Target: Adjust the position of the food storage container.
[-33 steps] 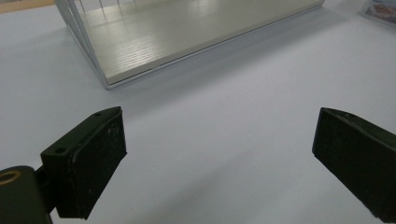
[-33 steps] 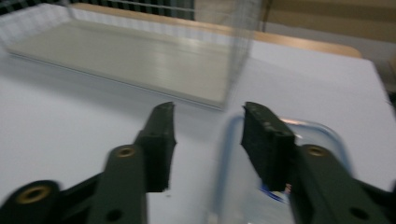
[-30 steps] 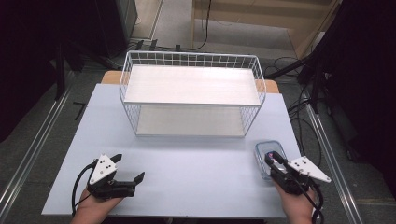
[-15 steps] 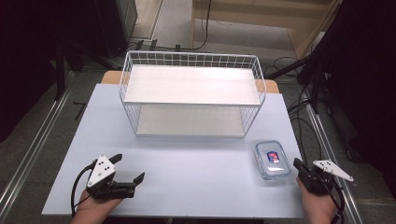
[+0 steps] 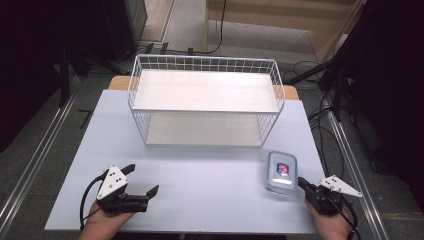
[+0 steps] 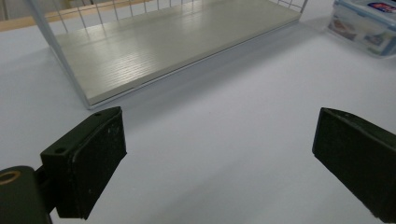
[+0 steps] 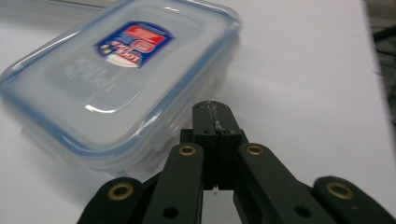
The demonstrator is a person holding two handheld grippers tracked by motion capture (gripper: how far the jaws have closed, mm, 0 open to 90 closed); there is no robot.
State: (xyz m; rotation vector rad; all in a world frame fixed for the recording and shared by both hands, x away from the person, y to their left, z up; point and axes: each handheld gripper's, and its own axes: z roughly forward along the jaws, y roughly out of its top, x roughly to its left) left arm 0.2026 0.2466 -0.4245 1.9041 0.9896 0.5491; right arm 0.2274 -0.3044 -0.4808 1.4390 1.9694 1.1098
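A clear plastic food box (image 5: 281, 171) with a blue-rimmed lid and a red and blue label lies flat on the pale table at the front right. In the right gripper view the box (image 7: 116, 88) sits just ahead and left of my jaws. My right gripper (image 5: 303, 184) is shut with nothing in it, its tips (image 7: 211, 108) just short of the box's near corner. My left gripper (image 5: 141, 179) rests at the front left, wide open and empty. In the left gripper view the box (image 6: 366, 25) shows far off at the upper right, beyond that gripper (image 6: 217, 154).
A white wire basket rack (image 5: 205, 64) with two pale wooden shelves stands at the back middle of the table (image 5: 210, 175); its lower shelf (image 6: 163, 46) shows in the left gripper view. Cables and metal rails lie on the floor beside the table.
My right gripper has let go of the food box and drawn back toward the front right edge. The box stays flat on the table. The left gripper has not moved.
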